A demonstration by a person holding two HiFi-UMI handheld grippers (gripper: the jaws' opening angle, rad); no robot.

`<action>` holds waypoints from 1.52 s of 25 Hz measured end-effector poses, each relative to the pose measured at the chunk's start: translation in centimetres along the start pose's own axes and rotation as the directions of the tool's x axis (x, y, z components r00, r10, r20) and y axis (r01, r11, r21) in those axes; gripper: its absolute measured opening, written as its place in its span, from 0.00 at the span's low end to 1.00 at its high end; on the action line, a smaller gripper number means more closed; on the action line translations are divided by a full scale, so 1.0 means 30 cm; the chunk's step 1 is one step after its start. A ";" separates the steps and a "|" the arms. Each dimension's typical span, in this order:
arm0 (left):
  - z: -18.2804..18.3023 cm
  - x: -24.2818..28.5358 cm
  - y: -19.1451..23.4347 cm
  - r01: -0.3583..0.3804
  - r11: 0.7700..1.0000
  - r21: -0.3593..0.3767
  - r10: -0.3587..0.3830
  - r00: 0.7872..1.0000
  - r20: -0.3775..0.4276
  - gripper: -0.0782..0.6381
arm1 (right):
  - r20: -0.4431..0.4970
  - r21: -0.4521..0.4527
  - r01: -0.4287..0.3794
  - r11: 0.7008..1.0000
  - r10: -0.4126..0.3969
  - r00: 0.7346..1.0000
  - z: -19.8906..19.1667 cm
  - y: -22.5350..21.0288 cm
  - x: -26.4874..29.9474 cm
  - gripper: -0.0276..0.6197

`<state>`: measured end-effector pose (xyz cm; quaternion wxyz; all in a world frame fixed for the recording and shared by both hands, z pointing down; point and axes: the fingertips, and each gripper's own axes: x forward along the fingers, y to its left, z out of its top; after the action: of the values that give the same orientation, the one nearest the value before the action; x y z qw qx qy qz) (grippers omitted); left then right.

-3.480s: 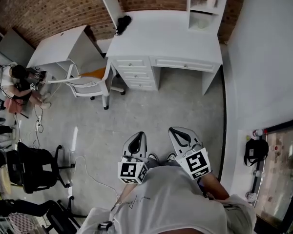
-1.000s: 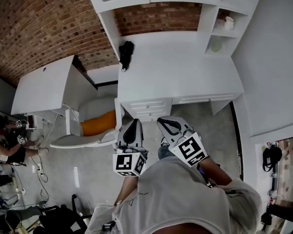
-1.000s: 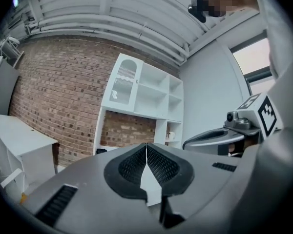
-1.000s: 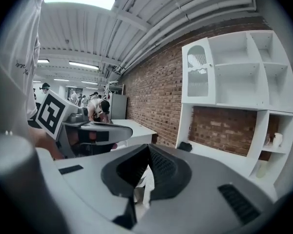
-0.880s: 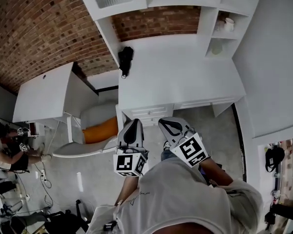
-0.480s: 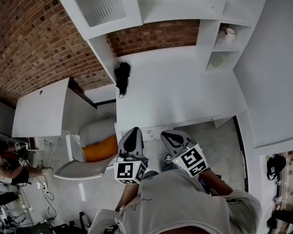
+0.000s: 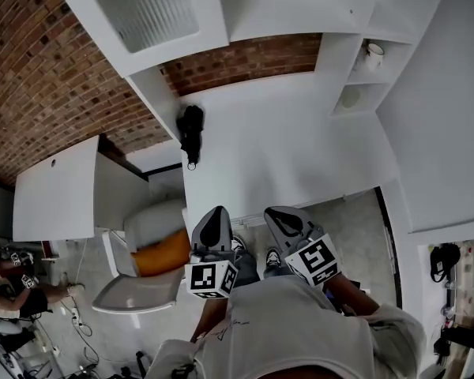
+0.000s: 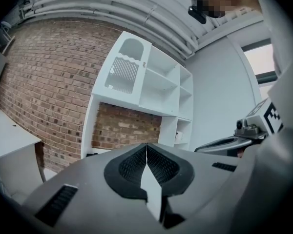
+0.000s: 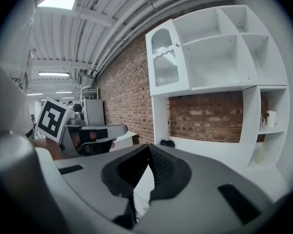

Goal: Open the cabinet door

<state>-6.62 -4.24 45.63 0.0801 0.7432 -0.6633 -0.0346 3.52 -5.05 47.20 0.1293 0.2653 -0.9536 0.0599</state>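
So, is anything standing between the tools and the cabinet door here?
Nothing visible does. The left tool and right tool, both shut and empty, are near the desk's front edge; the cabinet door is up at the hutch's left end. A black object lies on the desk, well below the door.

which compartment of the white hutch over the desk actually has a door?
The upper-left one: a white arched door with a ribbed glass panel, closed. The other compartments are open shelves with no fronts.
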 end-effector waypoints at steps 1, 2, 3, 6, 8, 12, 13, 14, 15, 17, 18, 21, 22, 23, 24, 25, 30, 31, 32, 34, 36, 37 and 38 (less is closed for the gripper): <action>0.004 0.019 0.021 0.010 1.000 -0.001 -0.010 1.000 0.000 0.13 | -0.001 0.003 0.010 1.000 -0.010 1.000 0.009 -0.005 0.024 0.08; 0.008 0.037 0.041 0.023 1.000 -0.003 -0.023 1.000 0.000 0.13 | 0.002 0.007 0.023 1.000 -0.023 1.000 0.020 -0.010 0.046 0.08; 0.012 0.057 0.058 0.035 0.999 -0.006 -0.035 0.999 0.001 0.13 | 0.010 0.011 0.039 0.999 -0.040 0.999 0.035 -0.018 0.067 0.08; 0.050 0.120 0.104 0.072 0.997 -0.003 -0.072 0.997 0.015 0.13 | 0.055 0.007 0.079 0.997 -0.079 0.995 0.111 -0.048 0.134 0.08; 0.085 0.158 0.130 0.093 0.996 0.012 -0.093 0.995 0.031 0.13 | 0.074 -0.006 0.091 0.996 -0.090 0.993 0.155 -0.060 0.187 0.08; 0.158 0.189 0.208 0.110 0.994 -0.007 -0.109 0.990 0.086 0.13 | 0.083 -0.017 0.105 0.994 -0.103 0.991 0.210 -0.049 0.277 0.08; 0.176 0.194 0.231 0.112 0.994 -0.009 -0.111 0.989 0.099 0.13 | 0.090 -0.021 0.103 0.994 -0.101 0.991 0.227 -0.044 0.296 0.08; 0.191 0.202 0.253 0.114 0.993 -0.005 -0.113 0.988 0.107 0.13 | 0.099 -0.026 0.099 0.995 -0.096 0.991 0.247 -0.040 0.314 0.08; 0.202 0.210 0.273 0.116 0.993 0.001 -0.115 0.987 0.110 0.13 | 0.109 -0.031 0.093 0.995 -0.089 0.990 0.267 -0.038 0.330 0.08; 0.212 0.216 0.308 0.124 0.992 0.002 -0.123 0.986 0.108 0.13 | 0.125 -0.039 0.083 0.996 -0.077 0.989 0.305 -0.036 0.355 0.08; 0.213 0.216 0.324 0.129 0.992 -0.001 -0.128 0.986 0.105 0.13 | 0.133 -0.042 0.080 0.996 -0.073 0.988 0.325 -0.037 0.368 0.08; 0.201 0.228 0.361 0.141 0.990 -0.007 -0.140 0.986 0.094 0.13 | 0.160 -0.049 0.081 0.996 -0.072 0.984 0.395 -0.062 0.403 0.08; 0.196 0.234 0.367 0.144 0.990 -0.008 -0.143 0.986 0.087 0.13 | 0.169 -0.052 0.084 0.995 -0.074 0.983 0.421 -0.078 0.409 0.08; 0.192 0.241 0.370 0.146 0.989 -0.010 -0.145 0.986 0.083 0.13 | 0.177 -0.058 0.091 0.994 -0.079 0.981 0.447 -0.096 0.413 0.08; 0.190 0.248 0.371 0.148 0.989 -0.012 -0.146 0.986 0.081 0.13 | 0.185 -0.067 0.100 0.993 -0.086 0.979 0.474 -0.118 0.416 0.08; 0.191 0.255 0.371 0.149 0.989 -0.016 -0.147 0.986 0.081 0.13 | 0.191 -0.078 0.109 0.991 -0.093 0.977 0.500 -0.140 0.420 0.08; 0.212 0.283 0.355 0.164 0.986 -0.040 -0.159 0.981 0.111 0.13 | 0.211 -0.116 0.147 0.982 -0.120 0.970 0.603 -0.235 0.433 0.08; 0.210 0.292 0.352 0.163 0.986 -0.038 -0.158 0.981 0.109 0.13 | 0.220 -0.116 0.153 0.981 -0.125 0.967 0.622 -0.252 0.435 0.08; 0.207 0.303 0.350 0.163 0.986 -0.038 -0.158 0.982 0.105 0.13 | 0.229 -0.115 0.156 0.981 -0.126 0.965 0.642 -0.268 0.437 0.08; 0.197 0.323 0.346 0.163 0.986 -0.041 -0.158 0.983 0.096 0.13 | 0.237 -0.123 0.148 0.981 -0.116 0.965 0.677 -0.293 0.449 0.08; 0.183 0.335 0.339 0.164 0.985 -0.048 -0.160 0.984 0.084 0.13 | 0.233 -0.128 0.132 0.983 -0.100 0.967 0.700 -0.317 0.465 0.08; 0.177 0.339 0.336 0.164 0.985 -0.051 -0.160 0.984 0.076 0.13 | 0.235 -0.121 0.129 0.984 -0.098 0.967 0.711 -0.332 0.471 0.08; 0.172 0.342 0.334 0.162 0.985 -0.053 -0.158 0.985 0.068 0.13 | 0.243 -0.110 0.131 0.985 -0.101 0.965 0.723 -0.348 0.476 0.08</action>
<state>-16.06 -15.86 42.78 0.0778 0.7899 -0.6025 -0.0838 -7.50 -24.93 30.85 0.0345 0.3174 -0.9468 -0.0395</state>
